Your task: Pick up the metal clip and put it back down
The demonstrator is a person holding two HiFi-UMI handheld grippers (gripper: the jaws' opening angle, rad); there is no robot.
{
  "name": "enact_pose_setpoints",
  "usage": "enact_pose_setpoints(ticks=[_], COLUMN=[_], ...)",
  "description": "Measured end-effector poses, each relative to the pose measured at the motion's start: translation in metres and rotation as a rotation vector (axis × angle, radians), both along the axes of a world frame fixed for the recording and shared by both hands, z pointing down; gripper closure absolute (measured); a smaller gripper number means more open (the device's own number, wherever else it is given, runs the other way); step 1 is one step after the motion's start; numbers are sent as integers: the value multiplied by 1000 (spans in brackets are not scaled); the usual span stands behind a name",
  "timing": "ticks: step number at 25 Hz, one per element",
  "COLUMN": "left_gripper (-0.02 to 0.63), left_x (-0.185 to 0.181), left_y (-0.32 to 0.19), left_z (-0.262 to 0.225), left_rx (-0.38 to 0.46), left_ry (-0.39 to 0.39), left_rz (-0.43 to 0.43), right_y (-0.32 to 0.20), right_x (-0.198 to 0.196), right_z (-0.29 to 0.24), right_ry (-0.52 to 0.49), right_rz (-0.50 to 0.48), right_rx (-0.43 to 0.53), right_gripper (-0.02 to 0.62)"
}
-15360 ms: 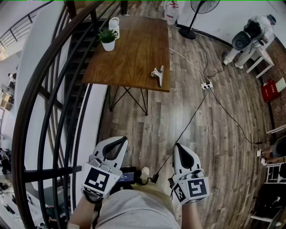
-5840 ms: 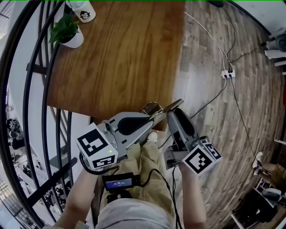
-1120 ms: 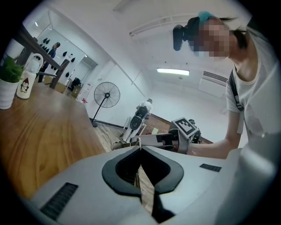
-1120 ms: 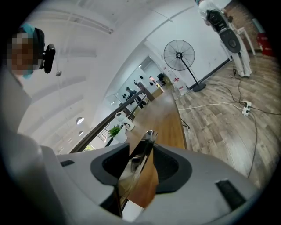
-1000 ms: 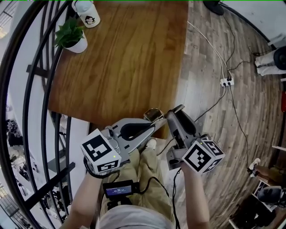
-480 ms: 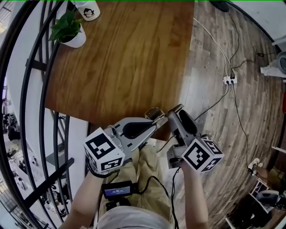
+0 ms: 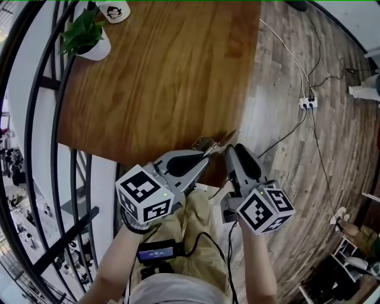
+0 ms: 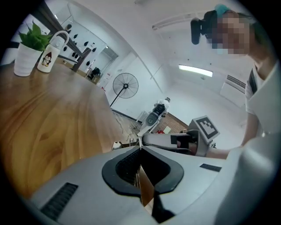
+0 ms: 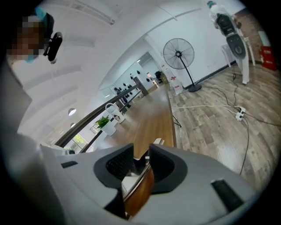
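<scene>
The metal clip (image 7: 208, 142) is at the near edge of the wooden table (image 7: 166, 71), one handle sticking up to the right. My left gripper (image 7: 205, 155) reaches it from the left and is shut on a thin part of it. In the left gripper view the clip (image 8: 117, 145) shows just past the closed tips (image 8: 140, 151). My right gripper (image 7: 228, 153) is close on the clip's right side. Its jaws have just been closing and stand a little apart. In the right gripper view the table edge and a bit of the clip (image 9: 156, 141) show through the gap (image 9: 140, 158).
A potted plant (image 7: 86, 38) and a white mug (image 7: 114, 9) stand at the table's far left corner. A dark curved railing (image 7: 35, 148) runs along the left. On the plank floor to the right lie a power strip (image 7: 307, 103) and cables. A standing fan (image 9: 178, 53) is further off.
Both grippers have sunk a little with the clip towards the table's near edge. The left gripper has rolled slightly, and its marker cube now shows more of its top face.
</scene>
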State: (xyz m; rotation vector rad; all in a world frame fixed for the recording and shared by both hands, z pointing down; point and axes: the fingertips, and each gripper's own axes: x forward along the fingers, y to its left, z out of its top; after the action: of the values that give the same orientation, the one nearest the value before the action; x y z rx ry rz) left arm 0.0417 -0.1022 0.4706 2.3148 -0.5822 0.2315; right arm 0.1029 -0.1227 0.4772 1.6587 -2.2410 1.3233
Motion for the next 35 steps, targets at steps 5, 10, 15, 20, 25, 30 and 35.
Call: enact_pose_setpoints(ticks=[5, 10, 15, 20, 25, 30, 35], left_gripper=[598, 598, 598, 598, 595, 583, 571], left_x=[4, 7, 14, 18, 14, 8, 7], left_y=[-3, -5, -6, -5, -9, -12, -11], left_z=[13, 20, 24, 27, 32, 38, 40], left_rx=[-37, -70, -82, -99, -119, -104, -62], left_ry=[-56, -60, -66, -56, -33, -53, -90], left_rz=[-36, -68, -90, -114, -148, -164, -142], right_y=[10, 20, 29, 35, 39, 43, 51], right_x=[1, 1, 6, 9, 11, 13, 7], right_z=[-6, -7, -5, -4, -2, -2, -5], right_ry=[31, 66, 56, 48, 46, 42, 70], right_rz=[-36, -65, -53, -50, -43, -39, -79], right_rx=[34, 36, 23, 16, 13, 14, 33], right_gripper=[580, 580, 580, 581, 581, 581, 581])
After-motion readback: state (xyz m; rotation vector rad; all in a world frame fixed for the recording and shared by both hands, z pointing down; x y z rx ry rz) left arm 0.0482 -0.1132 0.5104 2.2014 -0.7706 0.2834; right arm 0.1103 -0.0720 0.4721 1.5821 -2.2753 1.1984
